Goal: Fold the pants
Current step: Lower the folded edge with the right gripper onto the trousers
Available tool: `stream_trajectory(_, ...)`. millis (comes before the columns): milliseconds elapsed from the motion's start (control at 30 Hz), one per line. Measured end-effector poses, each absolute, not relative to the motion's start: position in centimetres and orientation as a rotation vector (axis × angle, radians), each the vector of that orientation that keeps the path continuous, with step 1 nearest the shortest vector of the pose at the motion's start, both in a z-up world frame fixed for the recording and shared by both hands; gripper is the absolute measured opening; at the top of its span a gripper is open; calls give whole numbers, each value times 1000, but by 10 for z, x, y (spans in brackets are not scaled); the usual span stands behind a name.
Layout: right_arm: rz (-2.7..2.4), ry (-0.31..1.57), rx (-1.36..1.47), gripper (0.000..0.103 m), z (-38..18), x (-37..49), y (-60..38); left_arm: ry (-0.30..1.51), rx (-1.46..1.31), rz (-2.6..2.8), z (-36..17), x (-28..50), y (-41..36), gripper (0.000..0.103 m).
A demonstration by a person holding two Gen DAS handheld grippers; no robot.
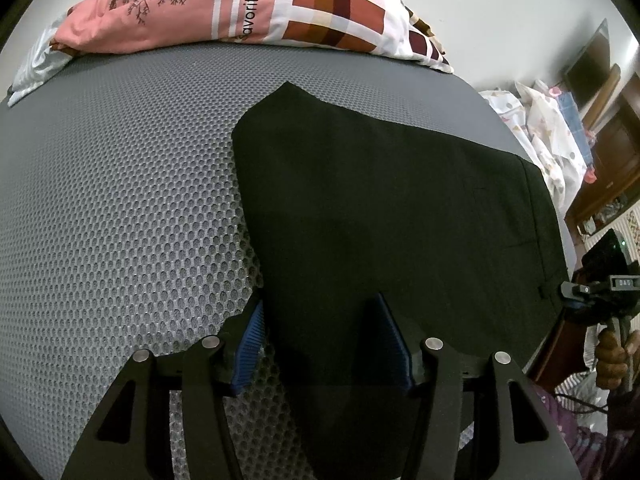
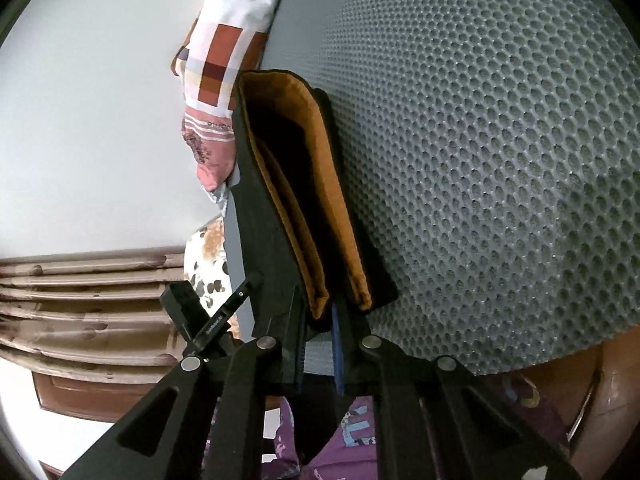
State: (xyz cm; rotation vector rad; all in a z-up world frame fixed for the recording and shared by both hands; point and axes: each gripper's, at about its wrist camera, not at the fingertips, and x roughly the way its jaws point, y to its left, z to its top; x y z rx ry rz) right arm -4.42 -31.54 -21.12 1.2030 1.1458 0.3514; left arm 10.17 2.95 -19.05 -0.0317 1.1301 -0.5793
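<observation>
Black pants lie flat on the grey mesh mattress, with one pointed corner toward the pillow. My left gripper stands over the near end of the pants, open. Its blue pads are apart, the cloth lies between them, and mattress shows beside the left pad. My right gripper is shut on the waistband of the pants, whose orange lining gapes open ahead of the fingers. In the left wrist view the right gripper sits at the waistband edge, held by a hand.
A pink and checked pillow lies along the far edge of the mattress. A heap of light printed cloth and dark wooden furniture are past the right edge. Wooden slats show beside the bed, and a purple garment on the person below.
</observation>
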Motion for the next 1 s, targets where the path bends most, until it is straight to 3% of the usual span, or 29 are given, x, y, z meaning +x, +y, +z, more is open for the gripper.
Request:
stream_trajectory(167, 329, 1131, 1047, 22, -178, -37, -320, 1127, -26, -579, -191, 102, 28, 58)
stream_trajectory(233, 302, 1111, 979, 43, -164, -34, -328, 1126, -24, -581, -191, 102, 27, 59)
stream_trajectory(300, 306, 1103, 957, 52, -161, -28, -332, 1124, -16, -582, -192, 102, 25, 60)
stream_trajectory(433, 314, 1123, 924, 55, -169, -10, -326, 1121, -9, -580, -192, 103, 24, 61)
stream_trajectory(733, 403, 1188, 847, 53, -203, 34, -294, 1112, -23, -598, -195, 101, 28, 62)
stream_trajectory(1000, 497, 1163, 785, 49, -205, 45, -286, 1094, -40, -641, -195, 98, 27, 76)
